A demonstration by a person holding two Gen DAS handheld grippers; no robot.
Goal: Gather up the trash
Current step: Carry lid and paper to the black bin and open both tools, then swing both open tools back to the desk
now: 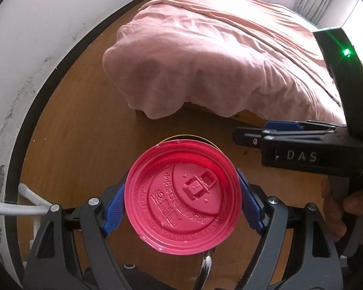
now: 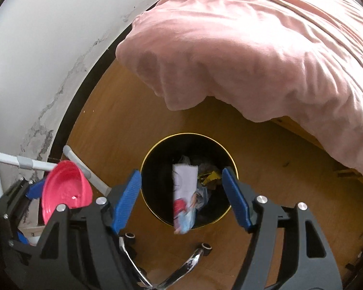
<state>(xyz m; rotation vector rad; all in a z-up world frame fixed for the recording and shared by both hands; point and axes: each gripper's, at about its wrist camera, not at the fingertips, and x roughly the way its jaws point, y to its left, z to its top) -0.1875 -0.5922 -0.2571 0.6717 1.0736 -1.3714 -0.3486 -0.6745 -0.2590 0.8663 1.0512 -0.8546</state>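
My left gripper (image 1: 181, 207) is shut on a pink plastic cup lid (image 1: 182, 195), its blue pads pressing the rim on both sides. Just beyond the lid shows the gold rim of a black waste bin (image 1: 181, 136). In the right wrist view, my right gripper (image 2: 181, 172) is open directly above the bin (image 2: 188, 134). A printed paper wrapper (image 2: 184, 198), blurred, hangs loose between the fingers without touching the pads. More crumpled trash (image 2: 209, 177) lies inside the bin. The pink lid (image 2: 65, 188) is at the left. The right gripper (image 1: 239, 137) also shows side-on, held by a hand (image 1: 336, 207).
A bed with a pink cover (image 2: 254, 55) overhangs the wooden floor (image 2: 104, 111) behind the bin. Chrome chair legs with castors (image 2: 196, 256) lie below the grippers. A white wall with a dark skirting (image 2: 36, 48) and white tubes (image 2: 24, 163) are on the left.
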